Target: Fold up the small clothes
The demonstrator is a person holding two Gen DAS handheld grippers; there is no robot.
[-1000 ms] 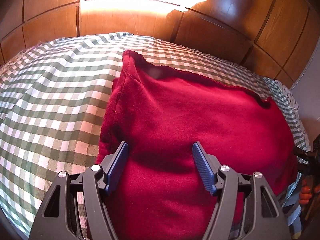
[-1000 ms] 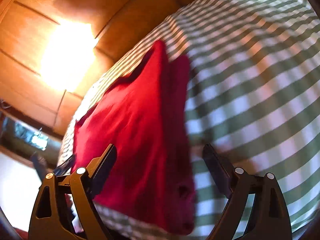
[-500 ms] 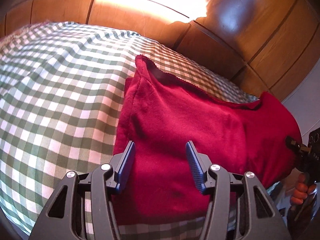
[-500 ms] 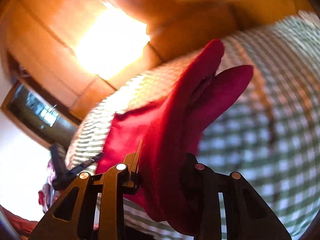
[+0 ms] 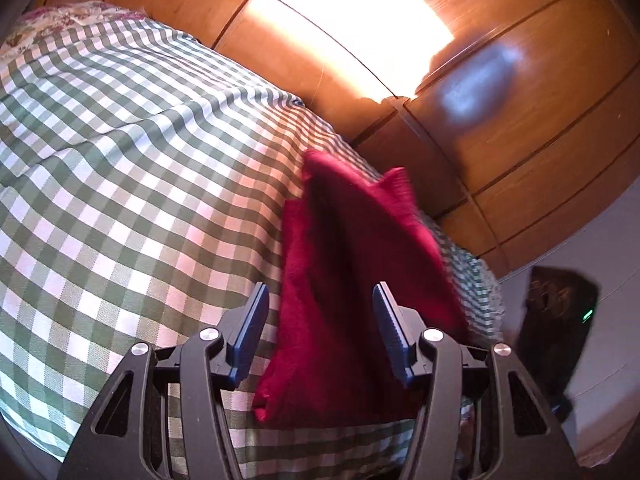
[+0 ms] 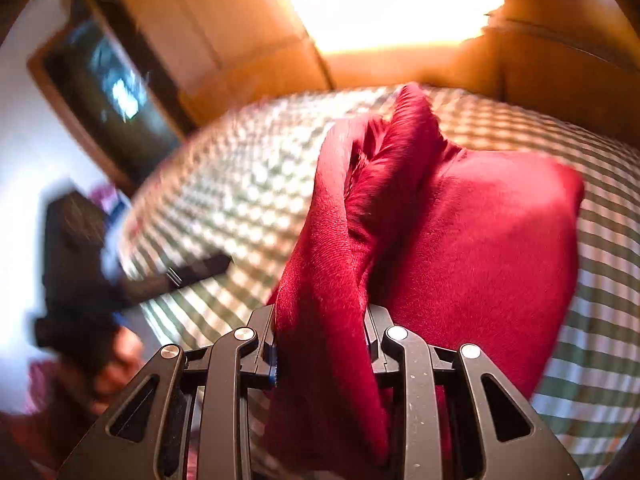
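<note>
A dark red garment (image 5: 352, 280) lies on the green-and-white checked bedcover (image 5: 120, 168), with its right part lifted off the bed. My left gripper (image 5: 320, 336) is open, its blue pads on either side of the garment's near edge without closing on it. In the right wrist view my right gripper (image 6: 320, 344) is shut on a bunched edge of the red garment (image 6: 480, 248) and holds it raised above the bed. The rest of the cloth hangs and drapes to the right of the fingers.
A wooden panelled wall (image 5: 520, 100) with a bright glare runs behind the bed. A dark object (image 5: 556, 328) stands by the white wall at right. In the right wrist view the other handheld gripper (image 6: 80, 264) appears blurred at left, over the bed edge (image 6: 224, 208).
My right gripper closed on the garment's edge and lifted it up and across. The flat garment now stands folded upward. My left gripper stayed open and shifted left.
</note>
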